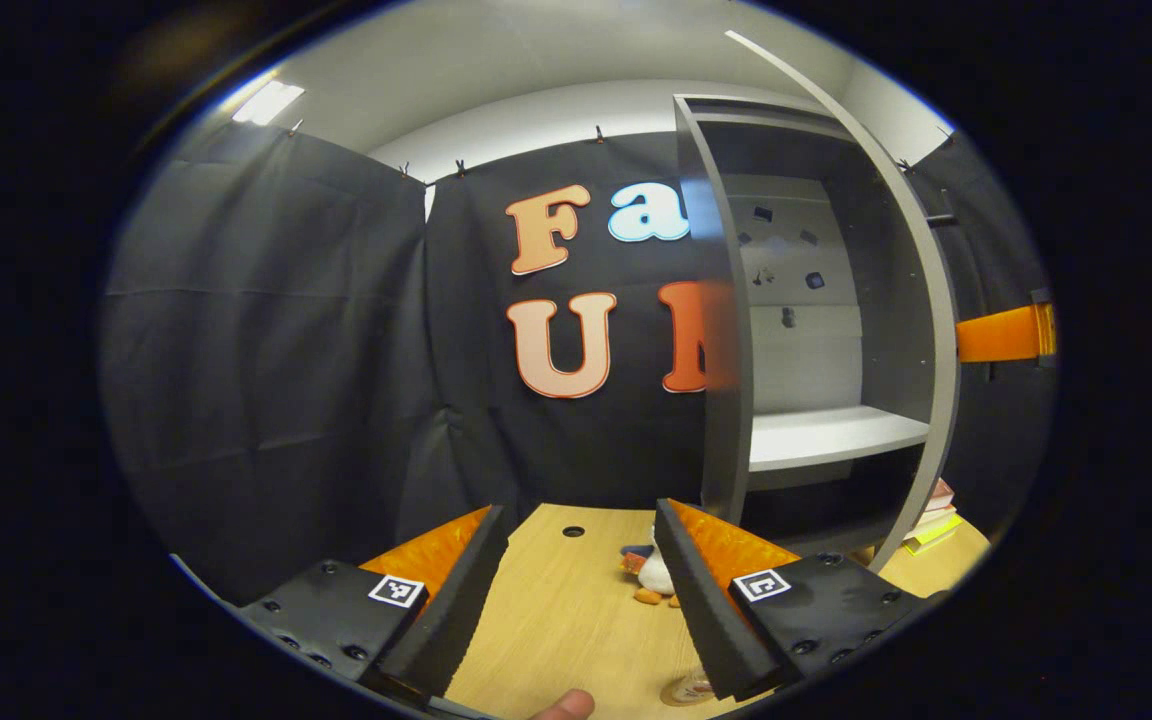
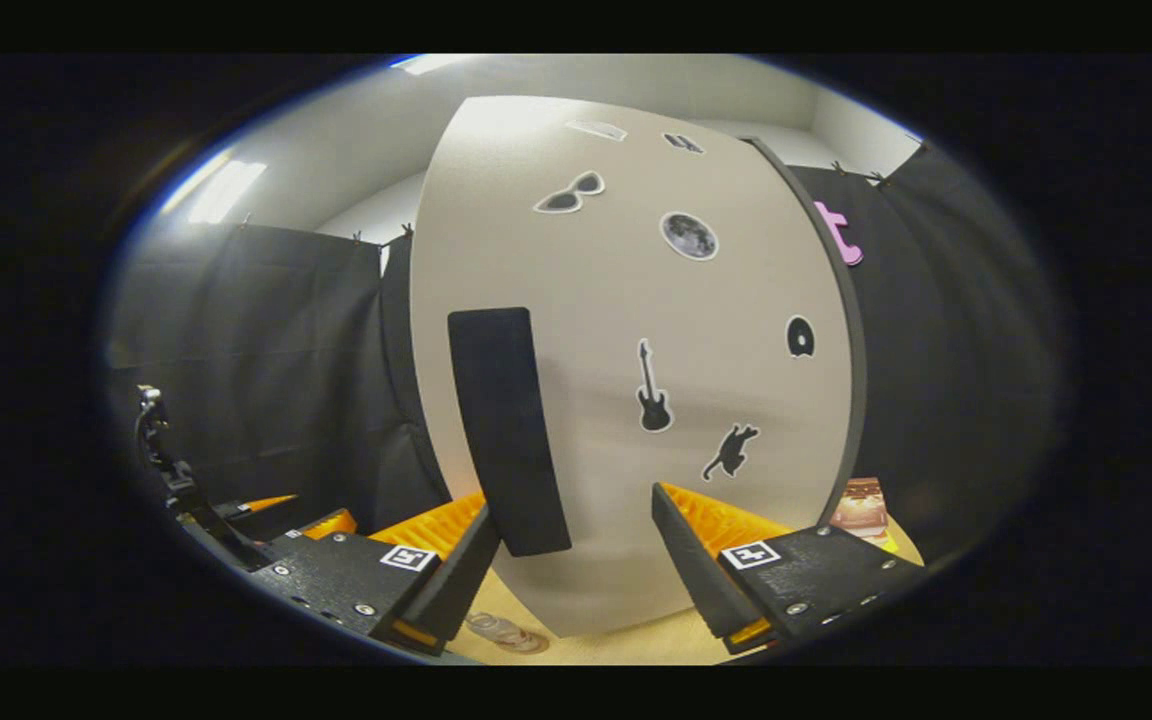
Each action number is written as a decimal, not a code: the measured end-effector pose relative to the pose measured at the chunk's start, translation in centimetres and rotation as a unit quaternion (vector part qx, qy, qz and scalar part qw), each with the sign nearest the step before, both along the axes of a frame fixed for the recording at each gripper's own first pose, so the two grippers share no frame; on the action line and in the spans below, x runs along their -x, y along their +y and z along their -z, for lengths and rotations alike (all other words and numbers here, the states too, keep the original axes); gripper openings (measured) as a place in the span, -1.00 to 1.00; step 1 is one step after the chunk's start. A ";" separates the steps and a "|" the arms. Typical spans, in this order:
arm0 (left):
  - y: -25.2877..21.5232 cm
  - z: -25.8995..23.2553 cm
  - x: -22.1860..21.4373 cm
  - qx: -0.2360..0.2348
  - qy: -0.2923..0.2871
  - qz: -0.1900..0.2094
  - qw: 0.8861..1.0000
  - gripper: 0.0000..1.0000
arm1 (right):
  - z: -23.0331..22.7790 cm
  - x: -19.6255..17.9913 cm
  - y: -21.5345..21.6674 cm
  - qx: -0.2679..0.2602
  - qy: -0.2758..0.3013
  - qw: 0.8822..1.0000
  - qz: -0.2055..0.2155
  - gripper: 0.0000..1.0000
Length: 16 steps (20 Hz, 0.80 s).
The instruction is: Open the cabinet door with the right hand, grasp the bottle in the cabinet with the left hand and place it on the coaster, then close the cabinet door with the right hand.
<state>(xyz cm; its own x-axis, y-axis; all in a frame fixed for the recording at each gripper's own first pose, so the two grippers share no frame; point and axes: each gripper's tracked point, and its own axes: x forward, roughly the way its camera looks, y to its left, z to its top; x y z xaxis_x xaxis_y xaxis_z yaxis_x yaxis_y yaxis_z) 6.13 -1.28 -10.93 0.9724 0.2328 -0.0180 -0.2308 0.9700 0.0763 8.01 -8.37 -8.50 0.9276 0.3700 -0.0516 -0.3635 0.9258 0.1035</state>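
Cabinet door (image 2: 626,380) faces the right gripper (image 2: 576,560), pale and sticker-dotted, its dark vertical handle (image 2: 508,430) just ahead.
Both grippers stand spread, pinching nothing; the left gripper (image 1: 581,590) hovers over the wooden table (image 1: 556,640), the grey cabinet (image 1: 816,330) right of it.

A staged recording booth rather than a lived-in room is showing here. Black cloth (image 1: 266,330) is hanging clipped along a white wall (image 1: 536,115) ahead of the jaws, under a ceiling light (image 1: 268,102). A grey cabinet (image 1: 726,330) is standing on a pale wooden worktop (image 1: 556,610) beyond the jaws, its door (image 2: 626,380) wearing stickers and a black handle (image 2: 506,430). A stuffed toy (image 1: 648,575) is sitting between the jaws, books (image 1: 931,515) lying further right.
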 end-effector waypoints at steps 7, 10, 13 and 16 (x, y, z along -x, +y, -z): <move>2.2 -1.6 -3.5 -0.001 -0.019 0.007 1.000 0.96 | -0.3 -1.8 1.6 0.015 -0.010 1.000 0.014 0.77; 2.5 -1.8 -5.0 -0.002 -0.023 0.019 1.000 0.92 | -0.5 -2.4 2.0 0.018 -0.014 1.000 0.021 0.80; 2.6 -1.4 -6.1 0.002 -0.021 0.029 0.999 0.89 | -0.6 -2.9 2.3 0.020 -0.020 0.999 0.033 0.81; 2.6 -1.2 -7.1 0.008 -0.019 0.041 0.999 0.96 | -0.6 -3.2 2.5 0.016 -0.019 0.999 0.044 0.84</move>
<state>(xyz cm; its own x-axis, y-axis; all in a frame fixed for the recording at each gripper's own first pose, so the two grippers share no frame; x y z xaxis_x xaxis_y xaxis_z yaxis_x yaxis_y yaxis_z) 13.28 1.30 -9.74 0.9882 0.1523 0.0155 -0.1529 0.9868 0.0533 11.25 -5.89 -7.89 0.9580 0.2854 -0.0269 -0.2834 0.9570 0.0621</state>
